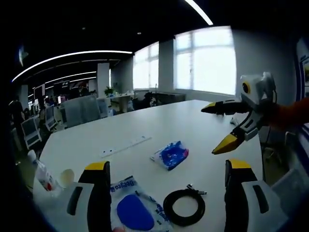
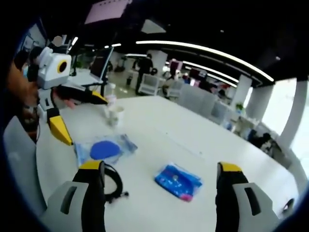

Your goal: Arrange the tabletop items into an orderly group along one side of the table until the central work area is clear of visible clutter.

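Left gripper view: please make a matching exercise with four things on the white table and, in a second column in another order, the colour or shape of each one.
Things:
1. cable
2. small packet
3. cup
4. clear bag

Descriptions:
A. white, beside a bottle
B. black, coiled in a ring
C. holds a dark blue oval piece
D. bright blue, lying alone nearer the table centre

Pairs: 1-B, 2-D, 3-A, 4-C

White table point(image 1: 159, 125); black cable coil point(image 1: 184, 207); blue patterned packet point(image 1: 170, 154); clear pouch point(image 1: 133, 208) with blue disc; yellow-tipped black grippers.
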The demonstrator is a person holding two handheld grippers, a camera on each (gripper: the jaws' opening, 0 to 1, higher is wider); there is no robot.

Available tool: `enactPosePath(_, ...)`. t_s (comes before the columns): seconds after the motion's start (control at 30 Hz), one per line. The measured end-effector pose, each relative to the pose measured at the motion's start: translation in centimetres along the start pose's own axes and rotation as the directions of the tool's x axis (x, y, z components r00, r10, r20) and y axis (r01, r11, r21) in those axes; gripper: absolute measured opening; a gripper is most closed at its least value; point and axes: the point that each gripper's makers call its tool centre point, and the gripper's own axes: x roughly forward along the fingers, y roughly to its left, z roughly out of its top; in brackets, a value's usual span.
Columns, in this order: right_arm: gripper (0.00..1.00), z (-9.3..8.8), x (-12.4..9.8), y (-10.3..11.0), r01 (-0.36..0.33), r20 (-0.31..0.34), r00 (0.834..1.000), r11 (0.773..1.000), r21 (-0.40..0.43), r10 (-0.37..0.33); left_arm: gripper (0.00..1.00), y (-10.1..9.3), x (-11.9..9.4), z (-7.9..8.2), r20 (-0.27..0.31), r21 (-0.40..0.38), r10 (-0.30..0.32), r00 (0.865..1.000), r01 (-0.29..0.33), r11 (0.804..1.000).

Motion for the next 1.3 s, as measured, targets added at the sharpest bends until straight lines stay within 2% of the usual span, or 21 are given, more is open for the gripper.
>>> enactPosePath(0.27,0.93,0.9,0.2,1.0,0.008,-0.007,1.0,1.0,-0.02,-0.009,0.98,0.9,-1.1,-1.3,0.004,-0.014,0.002,1.0,-0.002,1.0)
enactPosePath(0.6,0.92,0.6,0.6,1.9,0.01,-0.039,0.999,0.999,-0.04,-0.012,0.98,1.5,-1.2,-2.5,0.011,-0.035,-0.008,1.0,0.008,0.999)
enactPosePath(0.7,0.92,0.6,0.6,1.9,0.015,-0.045,0.999,0.999,-0.044,-0.017,0.98,1.4,-1.1,-2.6,0.013,-0.044,-0.014,1.0,0.014,0.999)
enactPosePath(0.8,0.92,0.6,0.7,1.9,0.018,-0.05,0.999,0.999,-0.049,-0.021,0.97,0.9,-1.0,-2.8,0.006,-0.007,-0.028,1.0,0.028,1.0)
enactPosePath(0.93,0.92,0.4,0.7,2.1,0.022,-0.057,0.998,0.999,-0.05,-0.025,0.97,0.6,-0.8,-3.0,0.005,-0.013,-0.044,0.999,0.044,0.999)
enactPosePath(1.3,0.91,0.3,0.7,2.5,0.024,-0.079,0.996,0.997,-0.069,-0.03,0.97,0.7,-1.2,-3.6,-0.001,0.006,-0.056,0.998,0.056,0.998)
